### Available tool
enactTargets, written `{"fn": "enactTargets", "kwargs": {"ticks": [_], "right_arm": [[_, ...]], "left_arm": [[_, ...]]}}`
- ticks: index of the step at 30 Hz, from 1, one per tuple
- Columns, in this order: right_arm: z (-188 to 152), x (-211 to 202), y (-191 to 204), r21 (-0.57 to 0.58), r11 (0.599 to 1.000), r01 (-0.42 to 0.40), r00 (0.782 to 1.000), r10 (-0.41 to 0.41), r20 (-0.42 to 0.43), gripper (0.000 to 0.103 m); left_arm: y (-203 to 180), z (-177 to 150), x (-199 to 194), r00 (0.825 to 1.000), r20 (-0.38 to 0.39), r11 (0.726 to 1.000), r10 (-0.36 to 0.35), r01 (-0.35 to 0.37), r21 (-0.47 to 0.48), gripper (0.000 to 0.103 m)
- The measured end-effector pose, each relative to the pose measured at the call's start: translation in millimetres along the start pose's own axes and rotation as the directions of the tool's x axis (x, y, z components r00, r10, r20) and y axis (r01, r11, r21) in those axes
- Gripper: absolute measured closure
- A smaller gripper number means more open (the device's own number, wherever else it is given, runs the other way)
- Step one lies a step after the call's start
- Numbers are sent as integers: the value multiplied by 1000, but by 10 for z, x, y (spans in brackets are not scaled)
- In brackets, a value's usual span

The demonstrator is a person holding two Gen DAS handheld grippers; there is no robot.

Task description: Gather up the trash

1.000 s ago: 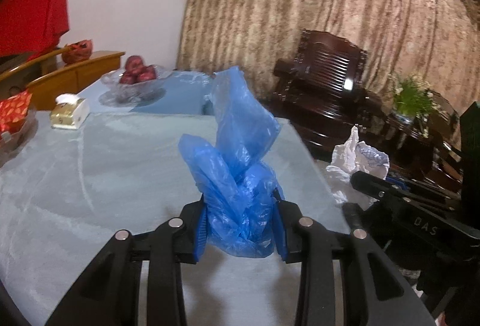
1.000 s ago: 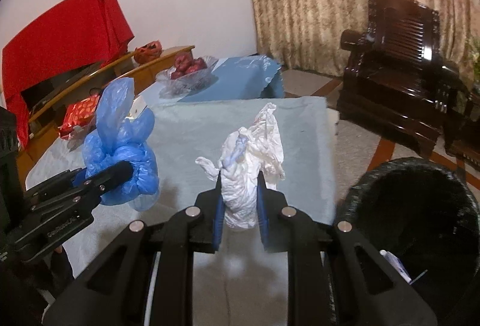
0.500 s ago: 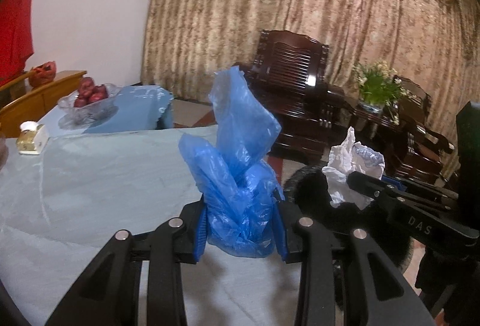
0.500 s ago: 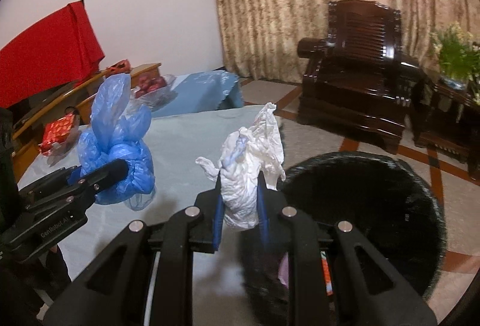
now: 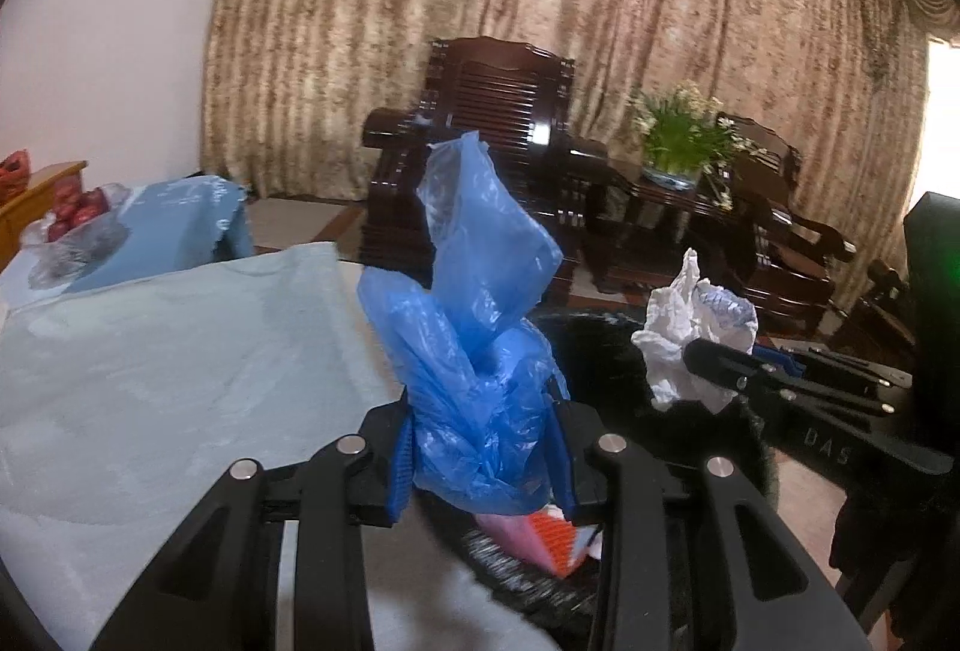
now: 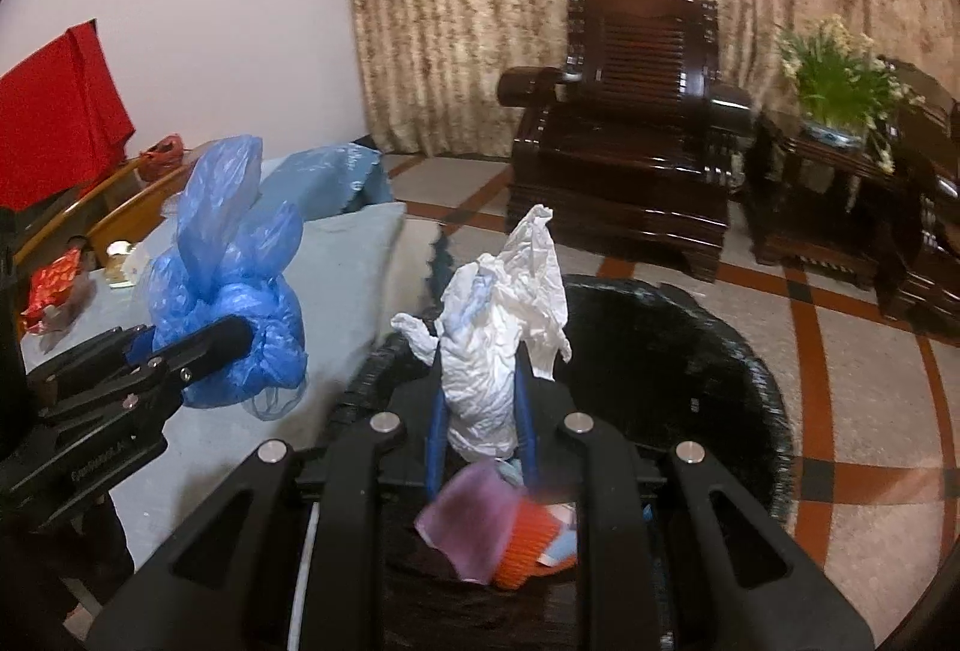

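Note:
My left gripper (image 5: 480, 459) is shut on a crumpled blue plastic bag (image 5: 474, 351), held at the table's right edge beside the bin; it shows in the right wrist view (image 6: 228, 291) too. My right gripper (image 6: 480, 423) is shut on a crumpled white paper wad (image 6: 498, 351), held over the black trash bin (image 6: 690, 369). The wad also shows in the left wrist view (image 5: 690, 327). The bin (image 5: 600, 351) holds purple, orange and blue scraps (image 6: 510, 525).
A table with a light blue cloth (image 5: 168, 351) lies to the left, with a fruit bowl (image 5: 72, 225) at its far end. Dark wooden armchairs (image 6: 630, 159) and a potted plant (image 6: 840, 87) stand behind the bin on tiled floor.
Both grippers swung right, away from the table and toward the bin. The right gripper now hangs over the bin's opening, and the left one is at its rim. Both grips are unchanged.

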State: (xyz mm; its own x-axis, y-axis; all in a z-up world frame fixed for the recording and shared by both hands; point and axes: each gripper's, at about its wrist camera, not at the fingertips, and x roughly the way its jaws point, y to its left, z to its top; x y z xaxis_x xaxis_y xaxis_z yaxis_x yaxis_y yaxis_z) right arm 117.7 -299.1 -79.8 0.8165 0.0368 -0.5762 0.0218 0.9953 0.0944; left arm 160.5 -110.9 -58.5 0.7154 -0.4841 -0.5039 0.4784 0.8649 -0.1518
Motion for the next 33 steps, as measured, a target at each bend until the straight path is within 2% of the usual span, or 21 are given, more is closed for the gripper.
{"fn": "enactTargets", "kwargs": {"ticks": [7, 14, 20, 23, 24, 25, 30, 33], "right_arm": [[-66, 31, -311, 23, 999, 48, 999, -48, -16, 84], [-167, 178, -561, 47, 996, 80, 996, -78, -51, 84], [-284, 318, -676, 50, 993, 106, 990, -101, -96, 79], [-353, 367, -733, 59, 991, 122, 987, -115, -114, 64], [-379, 370, -748, 65, 989, 135, 985, -127, -115, 48], [-400, 371, -767, 70, 987, 144, 984, -135, -114, 34], [-477, 337, -806, 93, 978, 187, 978, -177, -112, 12], [-482, 277, -820, 115, 978, 177, 981, -165, -106, 7]], "left_arm": [[-309, 29, 277, 999, -10, 998, -47, 48, 38, 67], [-496, -24, 581, 996, -63, 994, -62, 67, 81, 66], [-512, -167, 767, 991, -121, 994, -55, 66, 91, 59], [-520, -214, 812, 989, -141, 994, -52, 66, 92, 47], [-513, -225, 811, 989, -142, 994, -50, 63, 93, 40], [-507, -231, 803, 989, -141, 994, -47, 60, 93, 39], [-469, -198, 760, 990, -136, 995, -26, 38, 87, 25], [-392, -183, 659, 992, -124, 996, -10, 20, 86, 17]]}}
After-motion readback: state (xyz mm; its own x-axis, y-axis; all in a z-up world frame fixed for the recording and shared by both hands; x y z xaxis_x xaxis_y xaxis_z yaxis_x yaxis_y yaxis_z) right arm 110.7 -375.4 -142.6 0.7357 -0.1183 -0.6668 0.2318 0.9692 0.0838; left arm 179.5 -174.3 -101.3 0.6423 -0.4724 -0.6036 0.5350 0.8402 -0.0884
